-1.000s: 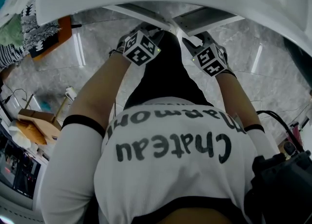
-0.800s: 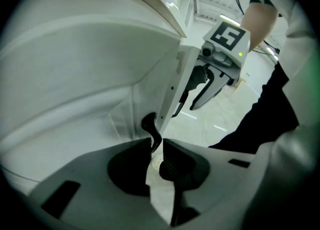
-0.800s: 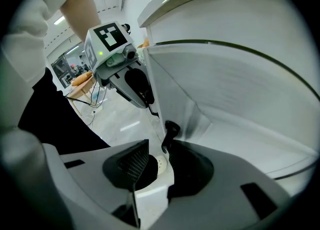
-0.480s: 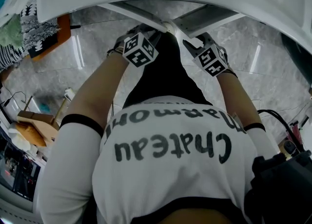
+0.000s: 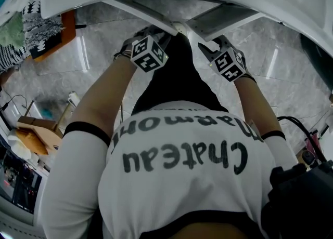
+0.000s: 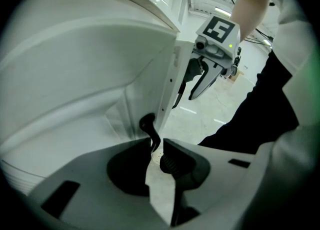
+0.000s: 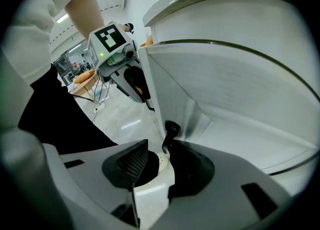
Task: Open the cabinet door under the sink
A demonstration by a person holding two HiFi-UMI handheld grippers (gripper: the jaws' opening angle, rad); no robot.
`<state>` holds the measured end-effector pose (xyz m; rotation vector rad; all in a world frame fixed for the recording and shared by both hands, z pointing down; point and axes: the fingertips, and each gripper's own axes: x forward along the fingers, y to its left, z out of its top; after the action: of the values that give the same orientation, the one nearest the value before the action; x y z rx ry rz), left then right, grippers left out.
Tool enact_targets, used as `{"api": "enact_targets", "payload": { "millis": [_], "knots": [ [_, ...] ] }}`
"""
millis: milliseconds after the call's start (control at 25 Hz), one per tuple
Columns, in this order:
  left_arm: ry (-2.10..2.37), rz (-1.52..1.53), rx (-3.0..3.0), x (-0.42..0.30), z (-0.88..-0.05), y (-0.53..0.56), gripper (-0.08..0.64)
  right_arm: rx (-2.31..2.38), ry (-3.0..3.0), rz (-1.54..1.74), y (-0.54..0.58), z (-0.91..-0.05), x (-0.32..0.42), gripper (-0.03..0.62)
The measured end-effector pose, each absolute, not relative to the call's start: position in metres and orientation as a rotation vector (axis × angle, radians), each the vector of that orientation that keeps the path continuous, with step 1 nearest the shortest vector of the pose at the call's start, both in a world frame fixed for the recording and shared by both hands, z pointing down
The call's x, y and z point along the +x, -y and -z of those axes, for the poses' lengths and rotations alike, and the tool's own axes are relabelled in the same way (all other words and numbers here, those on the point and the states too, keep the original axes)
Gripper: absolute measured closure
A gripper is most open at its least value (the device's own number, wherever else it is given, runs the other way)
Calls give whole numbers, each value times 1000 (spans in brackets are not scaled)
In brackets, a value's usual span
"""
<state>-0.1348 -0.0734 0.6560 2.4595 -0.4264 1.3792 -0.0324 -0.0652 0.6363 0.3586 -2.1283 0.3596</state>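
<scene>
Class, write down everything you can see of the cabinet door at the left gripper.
The left door is a flat white panel, smooth and painted-looking, swung partly open and seen edge-on in the left gripper view. Small holes dot its thin edge. A black hooked handle sits by that edge, its tip pinched between the jaws of the left gripper.

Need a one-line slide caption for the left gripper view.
Left gripper grips the white cabinet door at its black handle; right gripper works beyond.
</scene>
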Motion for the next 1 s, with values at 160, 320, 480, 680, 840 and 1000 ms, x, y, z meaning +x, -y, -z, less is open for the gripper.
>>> {"api": "enact_targets", "payload": {
  "millis": [160,320,480,680,840,1000],
  "knots": [
    [430,-1389,2448,-138,-657,67,505,348,2119,-354,61,-638,-29,468],
    [441,-1385,2440,-142,-656,62,505,337,2110,-346,57,-637,-26,471],
    [449,-1379,2431,-146,-657,58,505,320,2100,-332,52,-638,-22,471],
    [446,-1392,2426,-150,-657,56,505,306,2087,-322,46,-638,-17,471],
    [448,-1401,2422,-154,-657,53,505,298,2080,-320,42,-638,-12,471],
    [458,-1403,2418,-159,-657,50,505,298,2077,-317,41,-639,-11,471]
  ]
}}
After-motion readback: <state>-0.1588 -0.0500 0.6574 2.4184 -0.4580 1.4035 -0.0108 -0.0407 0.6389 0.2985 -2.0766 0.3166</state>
